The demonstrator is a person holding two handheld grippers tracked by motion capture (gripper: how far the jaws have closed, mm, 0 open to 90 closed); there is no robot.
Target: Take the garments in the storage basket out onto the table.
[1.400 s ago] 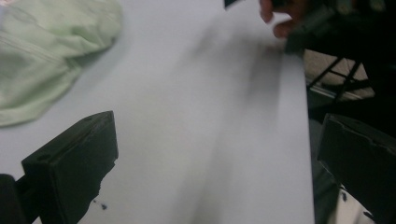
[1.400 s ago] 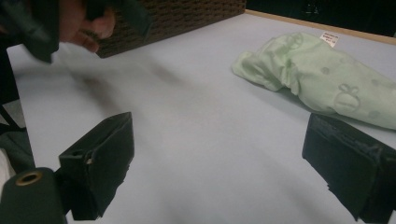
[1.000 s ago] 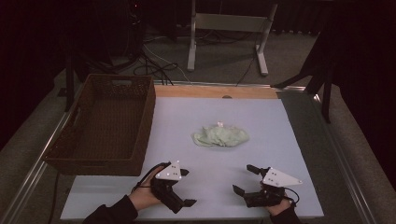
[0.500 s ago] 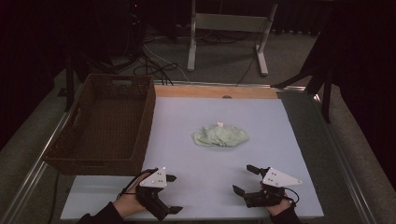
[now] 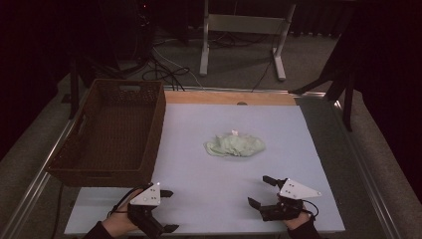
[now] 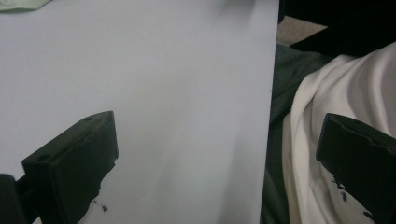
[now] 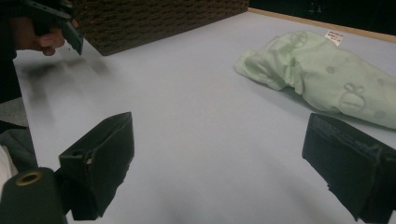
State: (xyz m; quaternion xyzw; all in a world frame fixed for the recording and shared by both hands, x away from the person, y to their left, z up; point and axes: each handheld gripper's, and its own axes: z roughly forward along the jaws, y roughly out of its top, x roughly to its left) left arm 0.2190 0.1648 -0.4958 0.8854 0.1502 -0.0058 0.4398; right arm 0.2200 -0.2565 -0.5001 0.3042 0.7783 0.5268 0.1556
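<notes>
A crumpled pale green cloth (image 5: 235, 145) is seen lying near the middle of the desk (image 5: 199, 174), with a small white tag at its far edge. A brown wicker basket (image 5: 112, 134) is set to the left of the cloth, well apart from it, along the desk's left side.

The left gripper (image 5: 166, 211) is held at the near edge of the desk, on the near-left side of the cloth and just in front of the basket's near wall. Its jaws are spread wide and nothing is held between them; in the left gripper view (image 6: 217, 154), bare desk and a fold of white clothing at the desk's edge are seen between the jaws.

The right gripper (image 5: 262, 191) is held on the near-right side of the cloth, near it but apart from it. Its jaws are likewise spread wide and nothing is gripped. In the right gripper view (image 7: 219, 158), the cloth (image 7: 322, 77) is seen beyond the right-hand jaw, not touched by it, and the basket (image 7: 159, 18) is seen farther off beyond the cloth's left end.
</notes>
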